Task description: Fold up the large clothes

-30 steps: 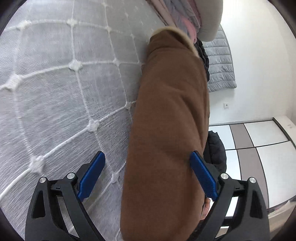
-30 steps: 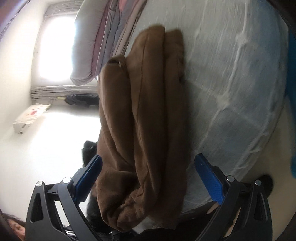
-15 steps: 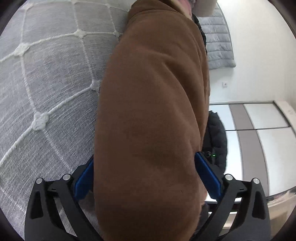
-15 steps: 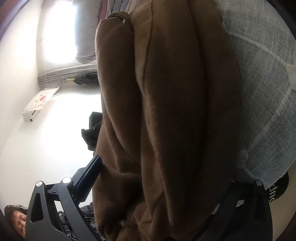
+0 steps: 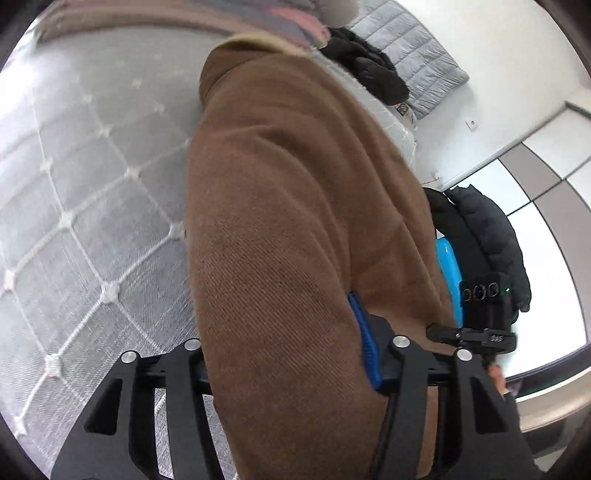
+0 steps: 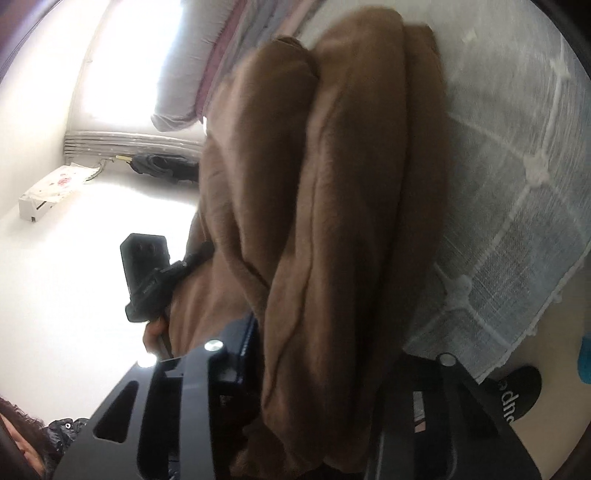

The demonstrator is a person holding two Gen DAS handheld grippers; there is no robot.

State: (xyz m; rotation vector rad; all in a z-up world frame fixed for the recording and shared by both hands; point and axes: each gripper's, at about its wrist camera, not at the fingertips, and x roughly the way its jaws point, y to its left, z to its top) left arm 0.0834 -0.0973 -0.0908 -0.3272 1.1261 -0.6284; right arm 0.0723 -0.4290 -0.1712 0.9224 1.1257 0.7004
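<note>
1. The left gripper [image 5: 284, 354] has its jaws freshly closed in on the brown coat [image 5: 295, 221]. The blue pad [image 5: 364, 347] on one side presses right into the thick fabric, while the other finger is buried behind the cloth. That's a firm clamp on one end of the folded bundle.

2. Over to the right gripper [image 6: 317, 354]: its jaws have also just been closing, and the brown coat [image 6: 332, 203] is bunched up between them. One dark pad [image 6: 247, 339] is visible against the fabric; the other finger is hidden under the folds. It's gripping the coat too.

3. The coat is a long, rolled-up bundle of several layers. It stretches away from both grippers along the edge of the bed, over the grey quilted bedspread [image 5: 92, 203] with its white diamond stitching.

4. In the right wrist view, the other gripper's camera block [image 6: 146, 269] shows at the coat's far side, with a hand [image 6: 155, 332] beneath it.

5. Background check: a stack of folded clothes [image 5: 288, 22] sits at the far end of the bed, and a black puffer jacket [image 5: 487, 236] hangs off to the side above the pale floor [image 6: 55, 277].
</note>
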